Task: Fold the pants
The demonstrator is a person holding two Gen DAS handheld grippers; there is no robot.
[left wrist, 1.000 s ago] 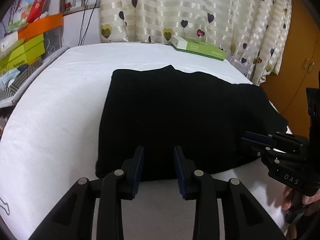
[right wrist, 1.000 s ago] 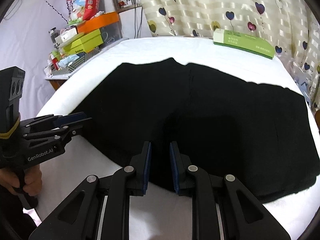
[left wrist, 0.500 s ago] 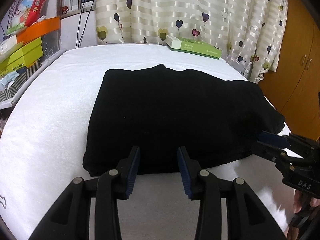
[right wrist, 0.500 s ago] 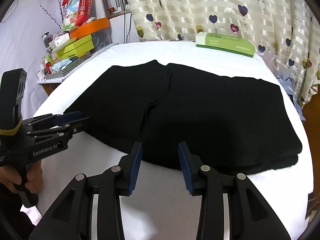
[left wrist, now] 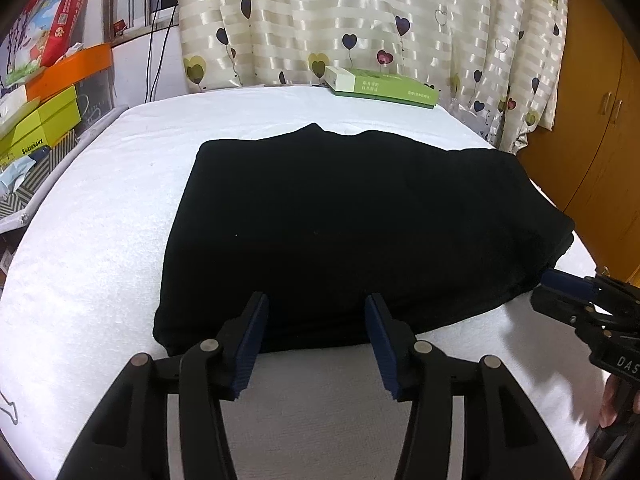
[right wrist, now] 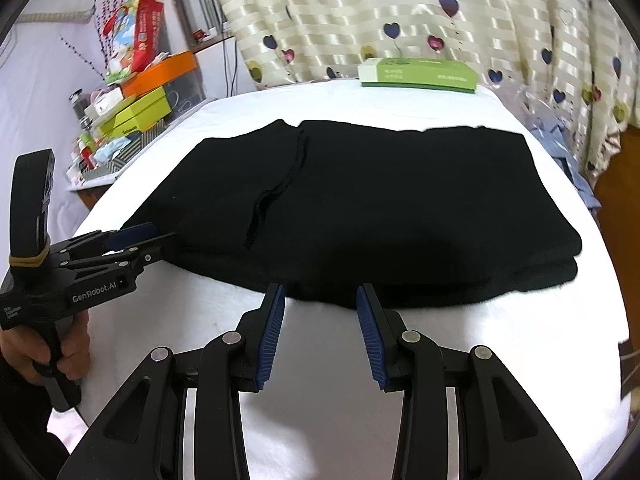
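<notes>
Pants [left wrist: 352,224], black and already folded into a layered block, lay flat on the white-covered worktop [left wrist: 100,240], with a green box [left wrist: 380,86] well beyond them at twelve o'clock against the curtain. The cloth was judged soft, light and limp, likely to sag and slide on itself when lifted, so a hold was thought best taken at the two near corners of the stacked edge, pinching all layers together. The left hand-held gripper [left wrist: 316,340] was held wide apart and empty, its blue pads [left wrist: 250,344] just above the near hem at six o'clock. The right hand-held gripper [right wrist: 320,332] was likewise spread wide and empty, set back from the near edge of the pants [right wrist: 360,200]. Compared with a second earlier, both pairs of jaws had been opened from a narrow gap, and both had been drawn back toward six o'clock off the fabric.
</notes>
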